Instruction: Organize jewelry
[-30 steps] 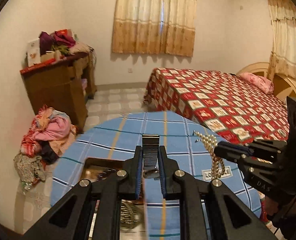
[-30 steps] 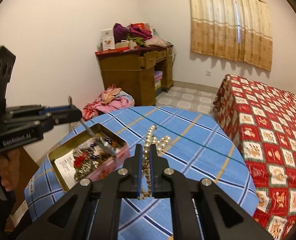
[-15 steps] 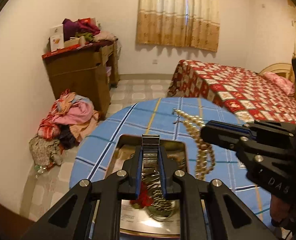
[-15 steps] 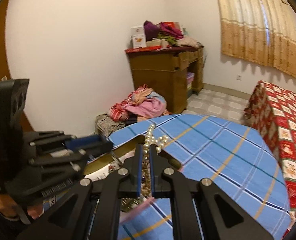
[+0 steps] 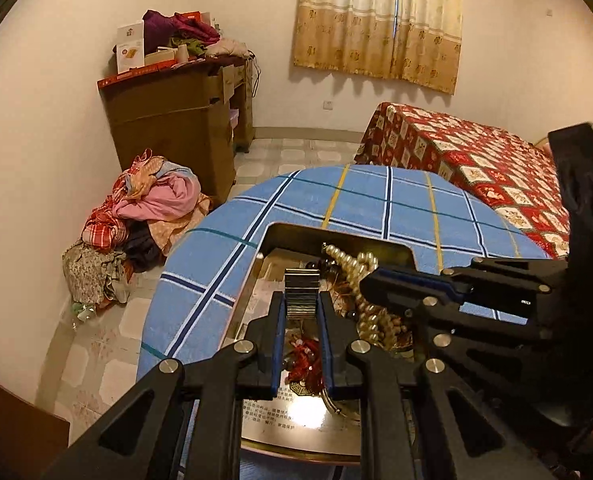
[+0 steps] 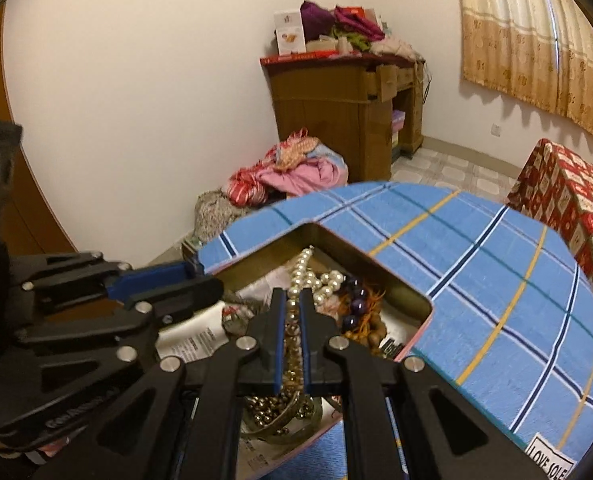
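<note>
An open gold tin box (image 5: 336,240) (image 6: 400,284) holding jewelry sits on a round table with a blue checked cloth (image 5: 356,200) (image 6: 496,272). My left gripper (image 5: 302,308) is shut on a metal watch band (image 5: 302,292) and holds it over the box. My right gripper (image 6: 292,308) is shut on a pearl necklace (image 6: 312,276), whose end hangs into the box; it also shows in the left wrist view (image 5: 360,276). The right gripper (image 5: 380,280) is just right of the left one. Beads and red trinkets (image 5: 308,356) lie in the box.
A wooden desk (image 5: 176,120) piled with clothes and boxes stands by the wall. A heap of clothes (image 5: 144,208) lies on the tiled floor. A bed with a red patterned cover (image 5: 476,160) is at the right. A white label (image 6: 548,456) lies on the cloth.
Both grippers have swung left and come down over the open box. The pearl necklace now hangs into the box and the watch band is above its contents.
</note>
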`<state>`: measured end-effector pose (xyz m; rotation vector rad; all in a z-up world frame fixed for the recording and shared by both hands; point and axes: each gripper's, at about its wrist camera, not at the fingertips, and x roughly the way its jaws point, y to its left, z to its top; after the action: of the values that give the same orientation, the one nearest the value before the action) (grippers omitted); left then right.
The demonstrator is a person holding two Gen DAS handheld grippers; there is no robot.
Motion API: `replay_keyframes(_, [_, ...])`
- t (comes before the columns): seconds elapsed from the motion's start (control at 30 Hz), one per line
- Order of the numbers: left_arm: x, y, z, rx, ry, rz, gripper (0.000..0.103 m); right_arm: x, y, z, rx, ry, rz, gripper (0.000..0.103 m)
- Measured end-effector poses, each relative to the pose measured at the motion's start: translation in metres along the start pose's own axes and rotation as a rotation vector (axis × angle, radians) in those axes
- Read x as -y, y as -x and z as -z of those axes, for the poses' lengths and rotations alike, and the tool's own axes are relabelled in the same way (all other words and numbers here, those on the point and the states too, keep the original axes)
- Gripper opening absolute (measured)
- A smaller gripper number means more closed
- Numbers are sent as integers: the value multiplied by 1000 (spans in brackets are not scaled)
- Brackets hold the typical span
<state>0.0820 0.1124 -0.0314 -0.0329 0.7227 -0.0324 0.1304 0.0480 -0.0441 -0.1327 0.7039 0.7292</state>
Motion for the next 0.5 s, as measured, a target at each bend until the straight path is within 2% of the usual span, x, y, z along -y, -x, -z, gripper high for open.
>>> replay_keyframes(0.1, [2, -1, 3, -13, -2, -26, 29, 3, 5, 5, -3, 2, 39, 28])
replay_keyframes(0.17, [2, 5, 6, 3, 10, -41, 57, 7, 10, 8, -5, -11, 47, 28])
replay_keyframes(0.2, [1, 10, 7, 19, 21, -40, 61, 9, 15, 10, -1, -17, 56, 35])
replay_keyframes(0.23, [0, 13, 8, 28, 25, -38, 64, 13, 23, 13, 11, -23, 77, 46])
replay_keyframes(0.3, [1, 19, 9, 39, 29, -32, 64, 17, 32, 17, 30, -36, 101, 55])
replay_keyframes(0.43, [4, 31, 10, 58, 54, -33, 64, 28, 57, 26, 55, -91, 106, 55])
replay_keyframes(0.5, [7, 36, 11, 65, 58, -34, 65, 30, 63, 27, 67, -104, 107, 60])
